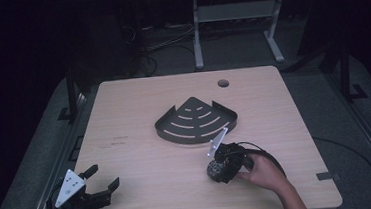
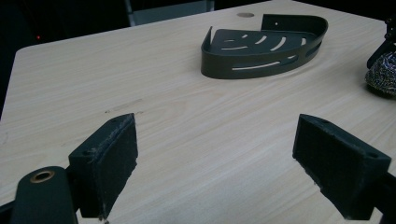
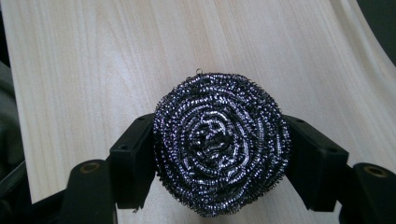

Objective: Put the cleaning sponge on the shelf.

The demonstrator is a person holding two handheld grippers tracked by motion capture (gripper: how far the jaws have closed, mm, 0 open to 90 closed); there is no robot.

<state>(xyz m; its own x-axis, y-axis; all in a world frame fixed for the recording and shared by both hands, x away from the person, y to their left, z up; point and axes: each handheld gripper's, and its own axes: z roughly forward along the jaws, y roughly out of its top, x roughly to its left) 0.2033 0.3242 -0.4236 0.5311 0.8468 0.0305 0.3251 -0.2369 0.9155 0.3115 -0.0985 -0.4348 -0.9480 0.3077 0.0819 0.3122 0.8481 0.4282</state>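
Right gripper view: your right gripper point(image 3: 219, 154) clamps the scourer point(image 3: 220, 144) for lifting; left gripper point(image 2: 215, 163) gapes, idle.

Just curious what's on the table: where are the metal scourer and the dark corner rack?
metal scourer point(image 3: 219, 144), right gripper view, its coiled middle.
dark corner rack point(image 1: 194, 118), high view, its slotted floor.
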